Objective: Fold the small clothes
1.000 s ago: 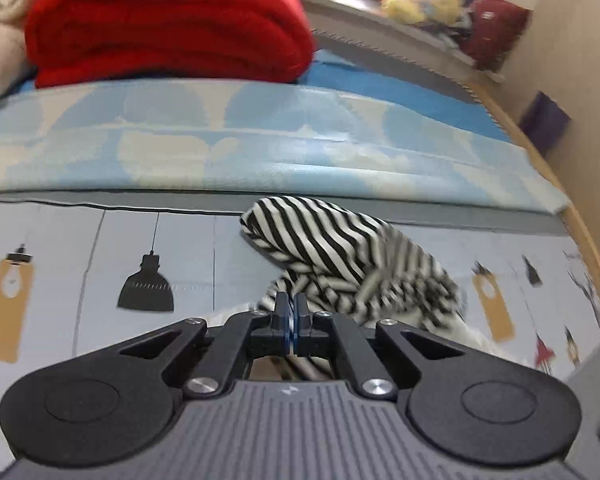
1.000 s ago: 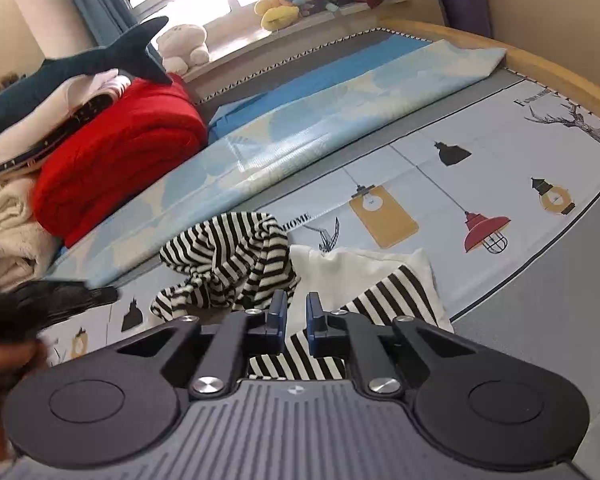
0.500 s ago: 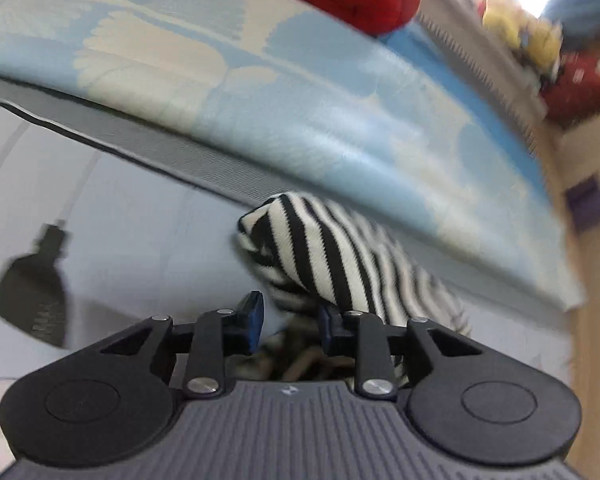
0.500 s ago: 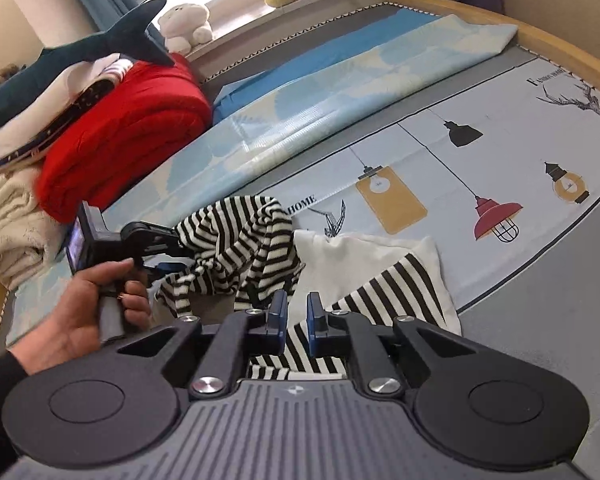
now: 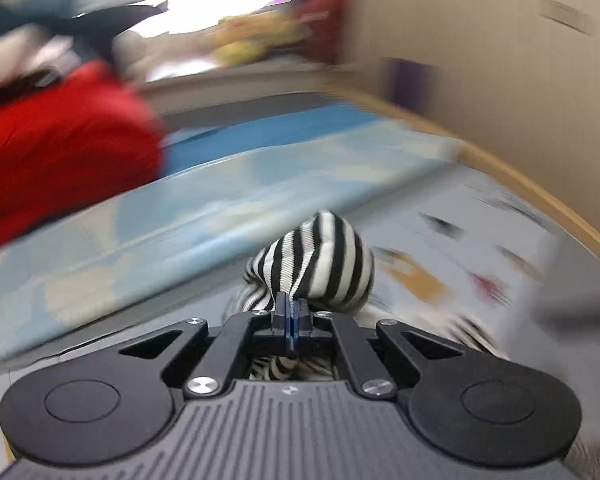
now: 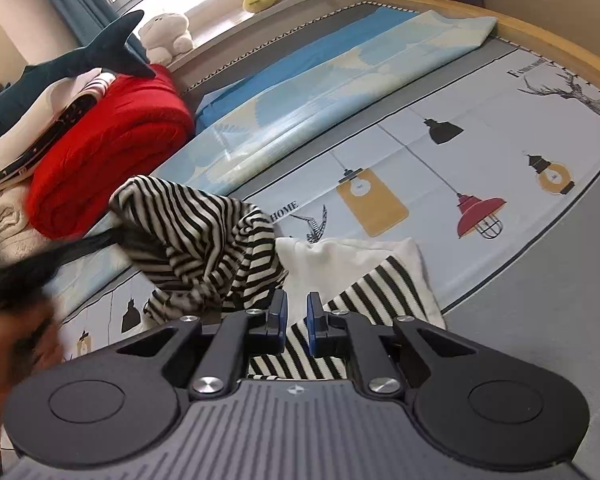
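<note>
I had the left gripper [image 5: 290,312] clenched on a bunch of the striped garment [image 6: 204,232], lifted off the bed [image 6: 500,92]. The right gripper [image 6: 296,322], fingers narrowly parted, gripped nothing above its flat hem. Next: lay that sleeve across.

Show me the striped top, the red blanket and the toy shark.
striped top [image 6: 204,224]: right wrist view, on the lifted bunched fabric.
red blanket [image 6: 112,148]: right wrist view, on the front of the folded roll.
toy shark [image 6: 100,52]: right wrist view, on its tail end.
</note>
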`<action>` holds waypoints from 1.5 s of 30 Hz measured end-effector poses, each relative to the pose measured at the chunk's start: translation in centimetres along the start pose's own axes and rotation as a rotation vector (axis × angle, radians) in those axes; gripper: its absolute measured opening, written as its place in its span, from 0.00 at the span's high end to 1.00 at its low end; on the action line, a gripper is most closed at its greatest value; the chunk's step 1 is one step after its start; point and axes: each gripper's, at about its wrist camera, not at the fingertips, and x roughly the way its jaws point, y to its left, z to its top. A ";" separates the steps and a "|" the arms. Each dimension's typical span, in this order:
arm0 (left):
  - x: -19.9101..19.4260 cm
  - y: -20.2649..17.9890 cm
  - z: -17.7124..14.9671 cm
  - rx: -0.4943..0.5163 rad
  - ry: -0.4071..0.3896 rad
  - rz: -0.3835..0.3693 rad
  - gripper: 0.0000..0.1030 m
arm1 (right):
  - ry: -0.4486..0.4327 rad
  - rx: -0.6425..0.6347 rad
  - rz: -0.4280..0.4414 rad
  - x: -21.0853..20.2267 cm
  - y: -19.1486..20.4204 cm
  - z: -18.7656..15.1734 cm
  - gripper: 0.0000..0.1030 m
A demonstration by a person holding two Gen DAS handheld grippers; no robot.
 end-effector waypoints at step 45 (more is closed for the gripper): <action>1.1 4.1 -18.4 -0.788 0.383 -0.062 0.63 | 0.255 -0.011 0.006 6.5 -2.5 -8.1 0.98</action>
